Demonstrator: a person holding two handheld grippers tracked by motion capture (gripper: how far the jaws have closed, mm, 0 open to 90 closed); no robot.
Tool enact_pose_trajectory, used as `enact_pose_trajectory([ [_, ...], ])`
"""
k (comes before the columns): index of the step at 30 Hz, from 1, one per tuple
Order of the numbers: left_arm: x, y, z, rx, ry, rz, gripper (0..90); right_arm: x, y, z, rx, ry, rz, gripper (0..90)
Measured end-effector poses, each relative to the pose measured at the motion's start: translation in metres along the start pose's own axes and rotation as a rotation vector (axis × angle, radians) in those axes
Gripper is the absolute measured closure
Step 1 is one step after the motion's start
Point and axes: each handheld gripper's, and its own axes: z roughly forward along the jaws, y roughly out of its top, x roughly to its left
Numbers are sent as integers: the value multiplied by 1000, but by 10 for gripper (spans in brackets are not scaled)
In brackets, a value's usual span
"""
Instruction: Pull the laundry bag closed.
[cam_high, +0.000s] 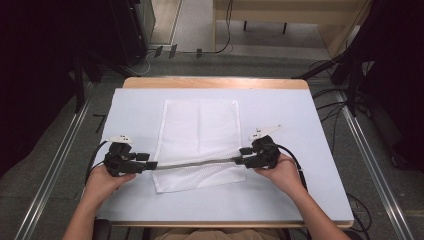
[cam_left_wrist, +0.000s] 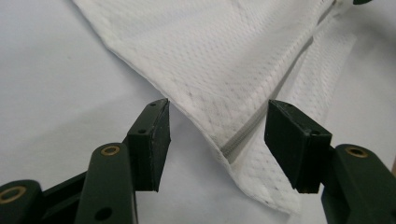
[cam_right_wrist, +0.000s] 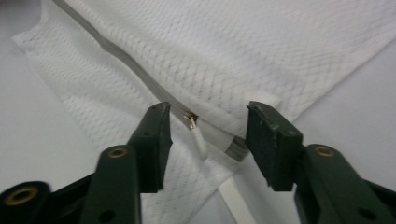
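We hold the left hand-held gripper and the right hand-held gripper low over the near part of the bench, our forearms coming in from the near edge and the two tools pointing inward at each other along one line. Between them lies the mesh bag, white and flat, with its zip running from one tool to the other near the bag's near edge. Both sets of jaws stand open and grip nothing. The left gripper view adds what the high view cannot: the pads sit on either side of the bag's corner, apart from it, and the grey zip end lies in the gap between them. The right gripper view shows the other end, where the small metal slider and its white pull tab lie between the open pads, nearer the one at the left of that view, with a white strap trailing out from under the bag's corner. The bench carries a pale cover over a wooden top whose far edge shows; around it we see grey floor, metal rails, cables and dark equipment at both sides.
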Motion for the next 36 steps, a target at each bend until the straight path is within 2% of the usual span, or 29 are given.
enact_pose_trajectory([
  [3, 2, 0, -3, -31, 29, -7, 392, -3, 0, -5, -34, -23, -7, 503],
  [6, 4, 0, -6, -47, 91, -14, 388, -6, -1, -11, -66, -35, -4, 494],
  [10, 9, -1, -9, -68, 116, -26, 376, -12, -3, -19, -95, -64, -5, 456],
  [18, 14, -1, -13, -95, 145, -43, 370, -26, -10, -33, -129, -104, 36, 450],
  [27, 23, -3, -18, -108, 176, -77, 369, -42, -19, -45, -152, -159, 81, 400],
  [28, 23, -3, -18, -108, 176, -77, 368, -44, -20, -45, -155, -181, 93, 388],
  [30, 24, -3, -18, -112, 179, -82, 368, -48, -23, -46, -157, -209, 86, 377],
  [36, 24, -2, -17, -111, 197, -87, 367, -59, -29, -48, -154, -244, 109, 353],
])
